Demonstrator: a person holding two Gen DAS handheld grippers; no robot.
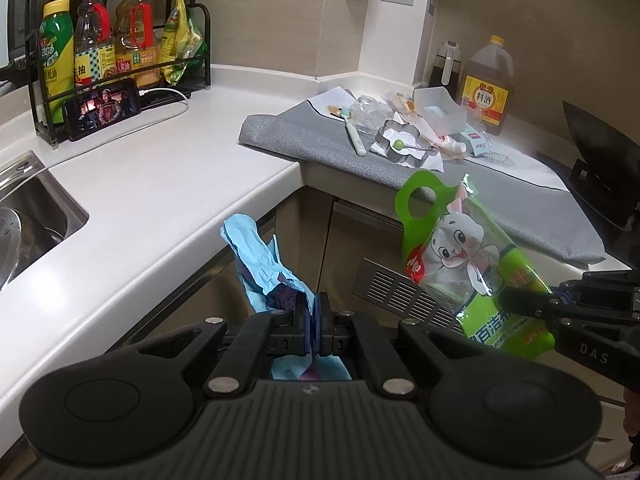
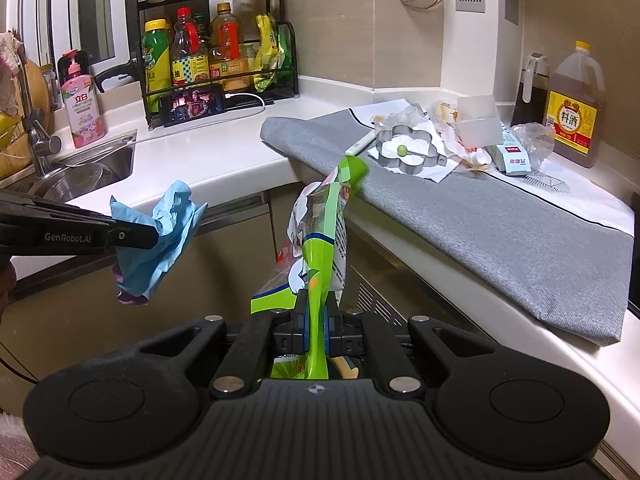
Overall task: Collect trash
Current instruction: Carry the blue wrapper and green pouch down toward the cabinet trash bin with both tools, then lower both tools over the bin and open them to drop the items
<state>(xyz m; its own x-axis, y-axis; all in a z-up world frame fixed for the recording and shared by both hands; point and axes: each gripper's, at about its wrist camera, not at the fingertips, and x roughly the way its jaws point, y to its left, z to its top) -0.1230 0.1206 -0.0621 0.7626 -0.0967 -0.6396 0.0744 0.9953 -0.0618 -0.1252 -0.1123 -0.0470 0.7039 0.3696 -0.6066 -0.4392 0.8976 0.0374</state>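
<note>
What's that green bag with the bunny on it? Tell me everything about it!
The green bag is a shiny, crinkly plastic packet with a cartoon white rabbit, a see-through window and a rounded handle hole at its top. It looks flat and mostly empty. The right gripper has its jaws shut on the lower end, holding it up in the air in front of the counter edge; whether it touches that is unclear.

left gripper (image 1: 316,316): jaws fully closed, pads pinched flat on a blue crumpled wrapper (image 1: 260,268), pointing forward and tilted down. right gripper (image 2: 318,320): jaws nearly closed, clamped on the edge of a green bag (image 2: 320,240) that stands up out of the fingers, same downward tilt. In the right wrist view the left one comes in from the left edge; both held in the air side by side, apart, not touching
</note>
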